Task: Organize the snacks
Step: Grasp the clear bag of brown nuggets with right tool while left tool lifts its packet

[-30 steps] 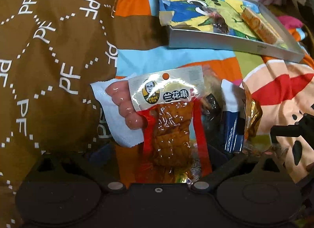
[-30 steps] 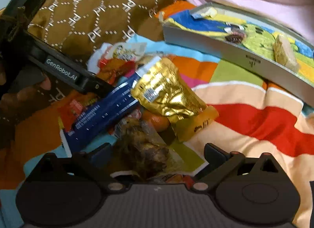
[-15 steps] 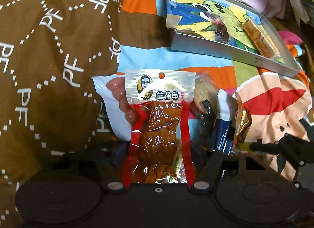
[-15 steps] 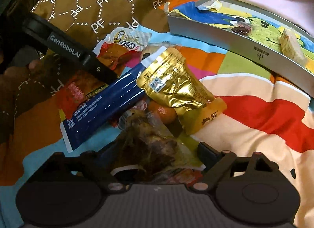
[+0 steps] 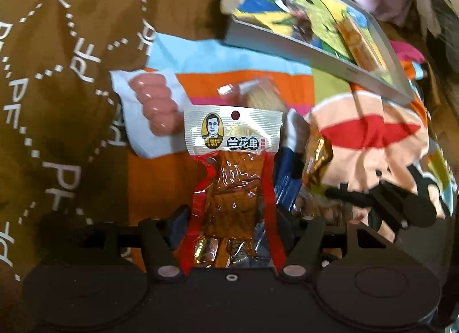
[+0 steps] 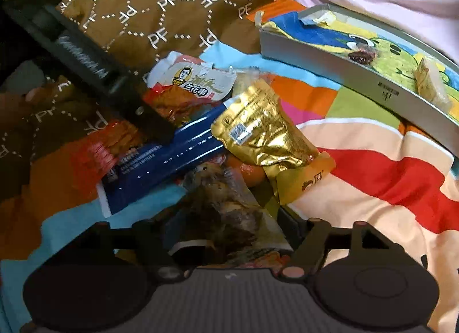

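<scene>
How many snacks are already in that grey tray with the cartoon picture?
2. A dark brown snack lies near the middle of the grey tray, and a pale yellow packet lies toward its right end. The near wall may hide others.

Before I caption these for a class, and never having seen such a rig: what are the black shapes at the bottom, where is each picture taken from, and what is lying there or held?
No robot here: a person carries a hand-held gripper in each hand, each with a camera looking along its two fingers. The black shapes are those fingers.

The left hand-held gripper has closed on a red-edged clear packet of brown dried tofu. Beside it lies a white packet of pink sausages.

The right hand-held gripper brackets a clear packet of dark brown snack; whether it grips is unclear. Ahead lie a crinkled gold foil pouch and a long dark blue packet.

Everything rests on a colourful striped blanket, near a brown patterned pillow. The shallow grey box with a cartoon lining already holds a couple of snacks.
</scene>
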`<state>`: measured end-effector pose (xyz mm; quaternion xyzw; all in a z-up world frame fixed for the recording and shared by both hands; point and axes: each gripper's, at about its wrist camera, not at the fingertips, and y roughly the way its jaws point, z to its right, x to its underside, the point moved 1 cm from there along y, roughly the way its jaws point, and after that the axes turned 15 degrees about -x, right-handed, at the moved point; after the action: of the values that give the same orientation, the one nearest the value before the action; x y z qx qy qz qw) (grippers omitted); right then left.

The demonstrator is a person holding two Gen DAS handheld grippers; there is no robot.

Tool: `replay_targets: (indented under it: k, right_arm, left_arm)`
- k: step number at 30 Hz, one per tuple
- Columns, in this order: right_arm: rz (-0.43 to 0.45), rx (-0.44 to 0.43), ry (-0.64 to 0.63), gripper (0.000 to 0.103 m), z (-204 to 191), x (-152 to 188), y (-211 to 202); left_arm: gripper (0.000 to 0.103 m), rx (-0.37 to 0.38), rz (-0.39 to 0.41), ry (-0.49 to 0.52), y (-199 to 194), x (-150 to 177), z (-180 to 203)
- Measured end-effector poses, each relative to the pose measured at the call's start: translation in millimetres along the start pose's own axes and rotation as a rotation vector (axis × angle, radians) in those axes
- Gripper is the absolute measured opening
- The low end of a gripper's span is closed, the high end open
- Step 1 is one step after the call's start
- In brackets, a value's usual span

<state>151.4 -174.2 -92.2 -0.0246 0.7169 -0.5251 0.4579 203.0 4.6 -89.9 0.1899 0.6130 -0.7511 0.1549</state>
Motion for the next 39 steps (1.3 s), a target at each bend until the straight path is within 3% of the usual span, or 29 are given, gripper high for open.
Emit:
replay_targets:
  k: [2, 7, 12, 14, 20, 23, 28, 34, 39]
  right_arm:
    - [-0.012, 0.031, -0.043, 0.084, -3.6, 0.6, 4.2]
    - [-0.034, 0.085, -0.144, 0.083, -15.6, 1.9, 11.7]
    - [-0.05, 0.095, -0.123, 0.072, -14.1, 0.9, 15.0]
    - [-0.052, 0.145, -0.163, 0.059, -18.0, 1.8, 14.9]
    - [-0.059, 0.306, -0.267, 0.045, -24.2, 5.0, 16.8]
    - [-0.07, 0.384, -0.358, 0.043, -31.9, 8.2, 20.0]
    - [-0.076, 0.436, -0.409, 0.04, -37.6, 10.9, 18.3]
    - [-0.072, 0.466, -0.399, 0.04, -34.3, 9.8, 14.8]
    - [-0.066, 0.48, -0.394, 0.04, -31.5, 7.8, 13.2]
  left_arm:
    - [0.066, -0.005, 0.0, 0.026, 0.9, 2.0, 3.9]
    - [0.067, -0.017, -0.002, 0.045, 3.7, 3.2, 6.5]
    - [0.066, -0.016, -0.008, 0.035, 3.6, 2.9, 5.7]
    - [0.064, -0.01, -0.01, 0.023, 2.4, 4.3, 4.4]
    - [0.061, 0.007, 0.0, 0.044, 0.2, 9.2, 8.5]
    - [0.058, 0.002, 0.013, 0.065, -1.5, 10.8, 11.9]
    - [0.057, -0.01, 0.017, 0.062, -2.5, 11.0, 13.4]
    - [0.067, 0.005, -0.038, 0.059, 3.4, 11.9, 12.3]
    - [0.064, 0.003, -0.043, 0.073, 3.9, 12.5, 12.5]
